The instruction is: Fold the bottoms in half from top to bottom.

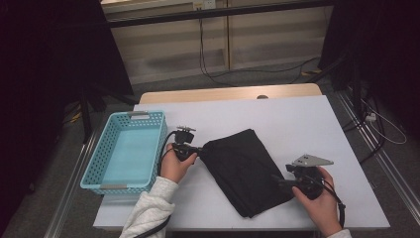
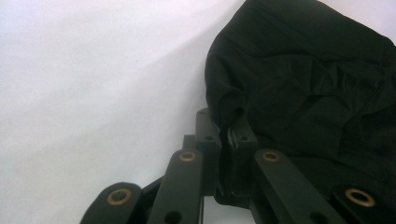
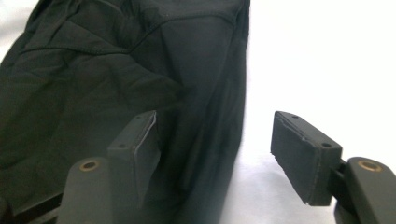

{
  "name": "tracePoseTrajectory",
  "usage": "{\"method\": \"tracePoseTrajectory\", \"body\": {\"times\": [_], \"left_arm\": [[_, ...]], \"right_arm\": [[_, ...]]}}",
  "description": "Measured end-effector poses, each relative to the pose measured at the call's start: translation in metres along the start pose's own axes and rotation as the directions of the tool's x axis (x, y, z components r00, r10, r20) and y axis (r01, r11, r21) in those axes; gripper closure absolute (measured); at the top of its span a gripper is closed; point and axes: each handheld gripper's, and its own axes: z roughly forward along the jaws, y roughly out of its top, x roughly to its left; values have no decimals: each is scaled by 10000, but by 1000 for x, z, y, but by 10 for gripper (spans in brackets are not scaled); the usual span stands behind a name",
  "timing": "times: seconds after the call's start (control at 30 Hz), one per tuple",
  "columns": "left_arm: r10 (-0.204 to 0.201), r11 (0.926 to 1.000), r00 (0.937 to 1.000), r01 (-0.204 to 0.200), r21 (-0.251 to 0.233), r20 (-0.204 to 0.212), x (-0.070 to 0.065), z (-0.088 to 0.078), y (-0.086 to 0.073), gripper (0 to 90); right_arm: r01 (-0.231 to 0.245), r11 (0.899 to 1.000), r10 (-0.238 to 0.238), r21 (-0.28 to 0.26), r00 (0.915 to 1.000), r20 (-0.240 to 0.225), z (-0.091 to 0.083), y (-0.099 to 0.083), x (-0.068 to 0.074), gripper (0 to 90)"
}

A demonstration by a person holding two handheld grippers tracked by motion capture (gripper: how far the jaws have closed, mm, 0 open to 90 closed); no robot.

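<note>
On the white worktop (image 1: 297, 119), seen from the high view, a folded black cloth (image 1: 242, 171) lies slanted from far left to near right, with a light blue basket (image 1: 101, 153) standing well to its left; that view alone takes in both hands at once, the left claw (image 1: 197, 149) at the cloth's far-left corner and the right claw (image 1: 277, 182) at its near-right edge, though it is too small there to read how the jaws stand; the left gripper view closes in on that corner, where the left claw (image 2: 227, 133) has its jaws pressed together on a bunched fold of the black cloth (image 2: 303, 84), the rest of the fabric spreading to the right and the bare worktop (image 2: 93, 93) to the left; the right gripper view shows the right claw (image 3: 215, 149) with its jaws standing well apart, one pad (image 3: 140, 144) lying against the black cloth (image 3: 93, 84), the other pad (image 3: 299, 154) over bare worktop (image 3: 327, 56); the cloth's hemmed edge runs up between them, nearer the left jaw, and nothing is pinched.
</note>
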Motion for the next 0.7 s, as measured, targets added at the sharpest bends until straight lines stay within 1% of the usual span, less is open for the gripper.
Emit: {"method": "tracePoseTrajectory", "body": {"times": [0.03, 0.07, 0.1, 0.13, 0.17, 0.2, 0.23, 0.27, 0.3, 0.33, 0.37, 0.4, 0.43, 0.47, 0.5, 0.53, 0.6, 0.63, 0.67, 0.7], "left_arm": [[22, 10000, 10000, -22, 2, -14, 0, 0, 0, 853], [56, 10000, 10000, -56, 22, -19, 0, 1, 0, 853], [55, 10000, 10000, -55, 27, -17, 0, 1, 0, 853], [85, 10000, 10000, -85, 49, 20, 1, 2, -1, 852], [85, 10000, 10000, -85, 49, 20, 1, 2, -1, 852], [96, 9999, 10000, -96, 46, 13, 1, 1, -1, 852], [96, 9999, 10000, -96, 46, 13, 1, 1, -1, 852], [136, 9999, 9999, -136, 49, 11, 2, 1, -3, 852], [136, 9999, 9999, -136, 49, 11, 2, 1, -3, 852], [191, 9998, 9998, -191, 71, 9, 2, 1, -3, 851], [202, 9998, 9998, -202, 85, 37, 2, 2, -3, 851], [201, 9998, 9998, -202, 90, 42, 1, 2, -3, 850], [217, 9997, 9998, -218, 78, 25, 2, 1, -3, 850], [215, 9997, 9998, -215, 67, 31, 2, 1, -2, 849], [229, 9997, 9997, -229, 50, 32, 1, 1, -2, 849], [268, 9996, 9996, -269, 52, 31, 2, 0, -2, 846], [324, 9995, 9995, -324, 71, -5, 1, 1, -2, 846], [325, 9995, 9995, -325, 49, -27, 1, 1, -2, 846], [330, 9994, 9994, -330, 57, -43, 1, 2, -2, 846], [309, 9995, 9995, -309, 49, -59, 1, 3, -2, 846]], "right_arm": [[-65, 10000, 65, 37, 10000, -26, 1, 0, 1, 303], [43, 9997, -46, 239, 9999, 136, 1, -2, 4, 291], [43, 9997, -46, 239, 9999, 136, 1, -2, 4, 291], [49, 9988, -58, 497, 9998, 181, 3, -5, 4, 277], [49, 9988, -58, 497, 9998, 181, 3, -5, 4, 277], [-36, 9994, 29, 350, 9998, 219, 3, -11, 4, 279], [-36, 9994, 29, 350, 9998, 219, 3, -11, 4, 279], [68, 9992, -81, 396, 9994, 326, 2, -12, 6, 277], [68, 9992, -81, 396, 9994, 326, 2, -12, 6, 277], [116, 9991, -137, 410, 9986, 520, 1, -13, 8, 274], [116, 9991, -137, 410, 9986, 520, 1, -13, 8, 274], [-108, 9993, 73, 361, 9955, 950, 0, -14, 10, 257], [-108, 9993, 73, 361, 9955, 950, 0, -14, 10, 257], [-205, 9991, 161, 371, 9934, 1135, 0, -15, 12, 254], [-223, 9991, 175, 374, 9923, 1228, 0, -15, 13, 254], [-336, 9988, 288, 343, 9907, 1332, 0, -15, 14, 255], [-320, 9988, 270, 357, 9909, 1316, 1, -15, 15, 260], [-342, 9988, 294, 347, 9911, 1297, 1, -15, 15, 280], [-372, 9988, 329, 322, 9918, 1234, 0, -15, 16, 336], [-234, 9993, 205, 275, 9946, 1014, 0, -16, 17, 426]]}}
